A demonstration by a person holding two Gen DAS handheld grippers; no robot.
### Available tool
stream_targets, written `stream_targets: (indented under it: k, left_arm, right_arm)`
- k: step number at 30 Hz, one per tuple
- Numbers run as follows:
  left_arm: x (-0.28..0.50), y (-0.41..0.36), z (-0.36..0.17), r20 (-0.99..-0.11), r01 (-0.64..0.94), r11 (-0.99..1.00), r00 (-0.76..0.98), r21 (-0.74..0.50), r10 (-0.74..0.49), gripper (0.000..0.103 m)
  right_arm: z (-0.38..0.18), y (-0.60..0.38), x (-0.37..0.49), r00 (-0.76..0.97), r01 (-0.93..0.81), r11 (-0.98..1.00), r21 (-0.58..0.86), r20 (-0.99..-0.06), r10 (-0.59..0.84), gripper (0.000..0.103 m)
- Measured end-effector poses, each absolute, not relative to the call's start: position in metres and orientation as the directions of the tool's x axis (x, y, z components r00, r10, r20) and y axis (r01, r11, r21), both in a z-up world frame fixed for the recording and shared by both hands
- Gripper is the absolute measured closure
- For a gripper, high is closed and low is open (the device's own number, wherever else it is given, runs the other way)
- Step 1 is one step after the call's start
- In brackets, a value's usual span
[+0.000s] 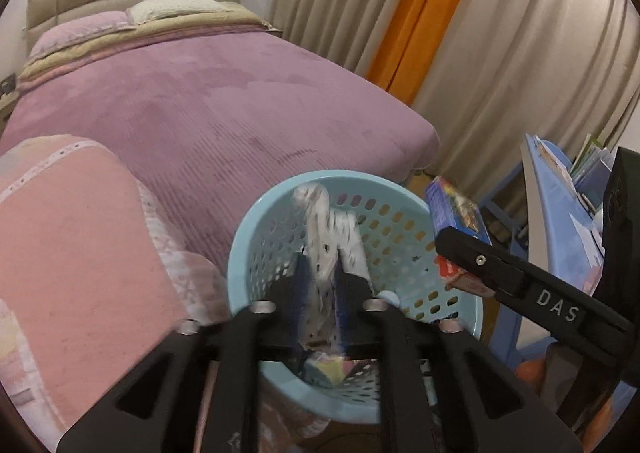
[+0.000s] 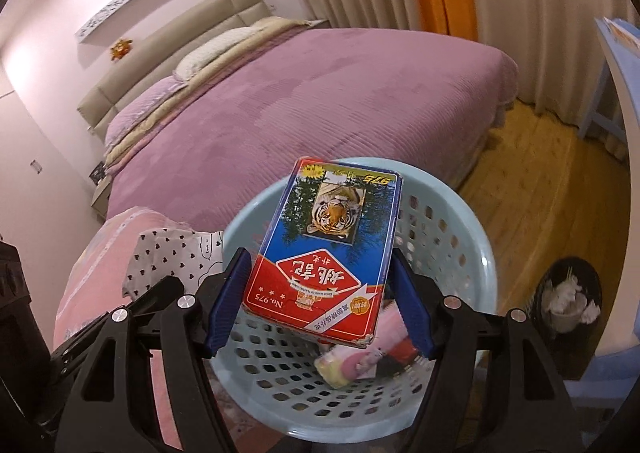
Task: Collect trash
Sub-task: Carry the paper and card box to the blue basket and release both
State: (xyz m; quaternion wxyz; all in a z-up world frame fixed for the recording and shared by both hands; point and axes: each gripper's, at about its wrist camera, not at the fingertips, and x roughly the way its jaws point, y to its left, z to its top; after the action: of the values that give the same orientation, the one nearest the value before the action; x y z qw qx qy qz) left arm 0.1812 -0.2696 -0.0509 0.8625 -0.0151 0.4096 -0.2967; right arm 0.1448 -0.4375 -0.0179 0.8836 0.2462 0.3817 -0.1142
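Right wrist view: the right tool [image 2: 320, 293], its blue pads spread wide, grips one card box [image 2: 326, 249] by its sides above the pale blue basket [image 2: 476, 237]; the box shows a tiger picture, "No. 975" and "975". Left wrist view: the left tool [image 1: 320, 285], jaws narrowly parted, has one blurred white wrapper [image 1: 328, 229] between its fingers over the same basket [image 1: 256, 221]; whether the pads press it cannot be told. The other tool's arm [image 1: 556, 305] reads "DAS". The basket stands beside the purple bed [image 1: 224, 105].

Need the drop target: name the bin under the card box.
The light blue perforated basket, right below the tiger-print card box; the dark bin with crumpled paper stands apart on the wooden floor.
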Motion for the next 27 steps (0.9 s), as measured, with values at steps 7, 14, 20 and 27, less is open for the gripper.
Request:
stream_targets:
  k: [7,14,20,27]
  left_arm:
    - [0.166,-0.264,-0.039,-0.674,0.496,0.833,0.529,-0.246,-0.515,0.04]
    - [0.136,-0.228,-0.014,-0.622,0.465,0.856,0.608,-0.223,-0.493,0.025]
    - [0.105,-0.183,0.0,-0.57,0.374,0.914,0.72,-0.161,-0.395,0.019]
    - [0.082,-0.132,0.0,-0.527,0.223,0.972,0.818,-0.077,-0.23,0.016]
  right_arm:
    - [-0.028,-0.446,0.133,0.685,0.393,0.835,0.385,-0.729,0.014,0.035]
    - [-0.016,-0.43,0.118,0.721,0.331,0.865,0.378,-0.692,0.027,0.035]
    - [0.004,-0.389,0.096,0.773,0.236,0.915,0.327,-0.634,0.028,0.035]
    - [0.013,-0.337,0.082,0.81,0.17,0.956,0.239,-0.587,0.002,0.035]
